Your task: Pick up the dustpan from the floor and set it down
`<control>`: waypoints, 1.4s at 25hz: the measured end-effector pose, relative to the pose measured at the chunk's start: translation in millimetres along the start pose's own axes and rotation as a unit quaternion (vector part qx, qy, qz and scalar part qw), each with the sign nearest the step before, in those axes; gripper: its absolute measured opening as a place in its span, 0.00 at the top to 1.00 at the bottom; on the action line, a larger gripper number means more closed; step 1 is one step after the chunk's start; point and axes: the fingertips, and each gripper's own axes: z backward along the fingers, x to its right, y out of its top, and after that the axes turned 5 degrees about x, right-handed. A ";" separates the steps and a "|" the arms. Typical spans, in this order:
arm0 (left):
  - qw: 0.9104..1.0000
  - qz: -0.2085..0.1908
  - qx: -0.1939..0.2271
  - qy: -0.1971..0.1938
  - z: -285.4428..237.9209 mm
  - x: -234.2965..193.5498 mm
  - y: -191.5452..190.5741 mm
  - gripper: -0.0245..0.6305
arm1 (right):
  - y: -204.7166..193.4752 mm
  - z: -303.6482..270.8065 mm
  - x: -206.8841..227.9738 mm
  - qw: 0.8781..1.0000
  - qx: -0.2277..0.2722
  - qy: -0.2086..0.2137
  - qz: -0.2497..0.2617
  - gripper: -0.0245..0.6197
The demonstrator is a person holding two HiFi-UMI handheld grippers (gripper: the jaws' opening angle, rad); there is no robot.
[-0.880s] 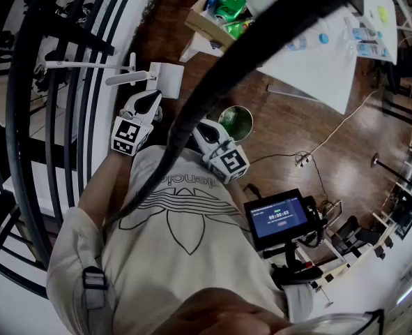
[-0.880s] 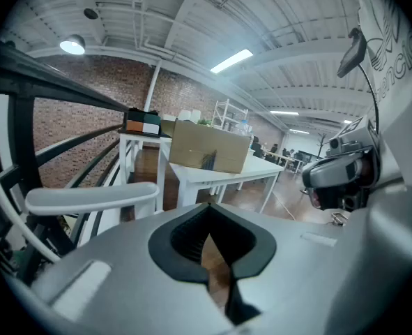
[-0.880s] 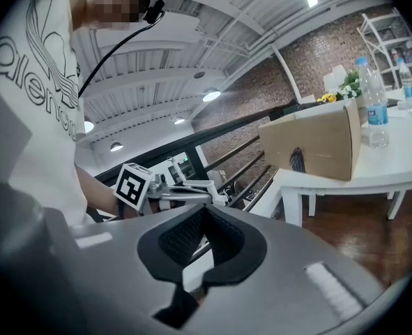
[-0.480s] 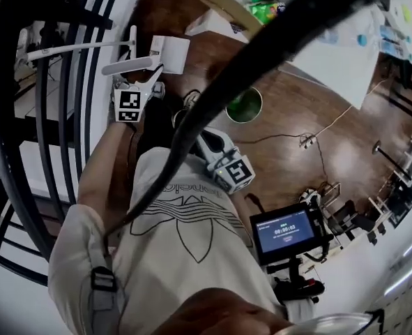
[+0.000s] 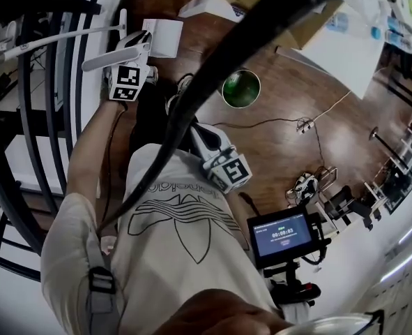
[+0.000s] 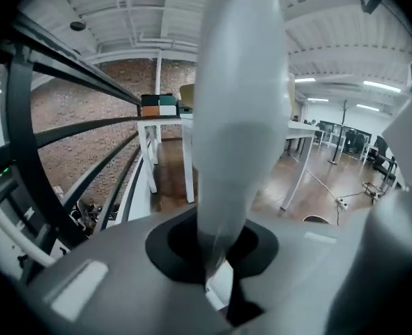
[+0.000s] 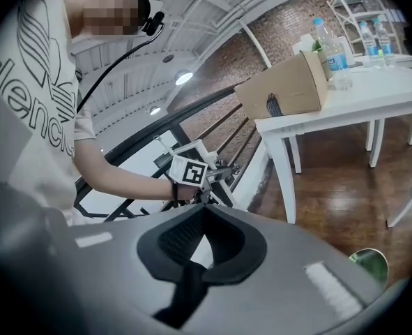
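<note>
Finding: your left gripper [image 6: 216, 274] is clenched on the dustpan [image 6: 237, 117] handle, whose long axis runs straight out from the jaws. It is held left of the green bucket [image 5: 240, 88]. Your right gripper [image 7: 195, 257] is closed on nothing, nearer you than the bucket. Your left forearm is extended and tilted downward.

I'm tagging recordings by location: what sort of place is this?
Probably an indoor loft-style office or workshop: a brick wall, a white table on a wooden floor, and strip lights on the ceiling.
</note>
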 end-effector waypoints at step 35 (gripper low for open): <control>0.995 -0.010 0.085 0.044 157.3 66.0 182.6 0.89 | 117.6 23.4 9.1 0.974 0.197 0.068 0.091 0.96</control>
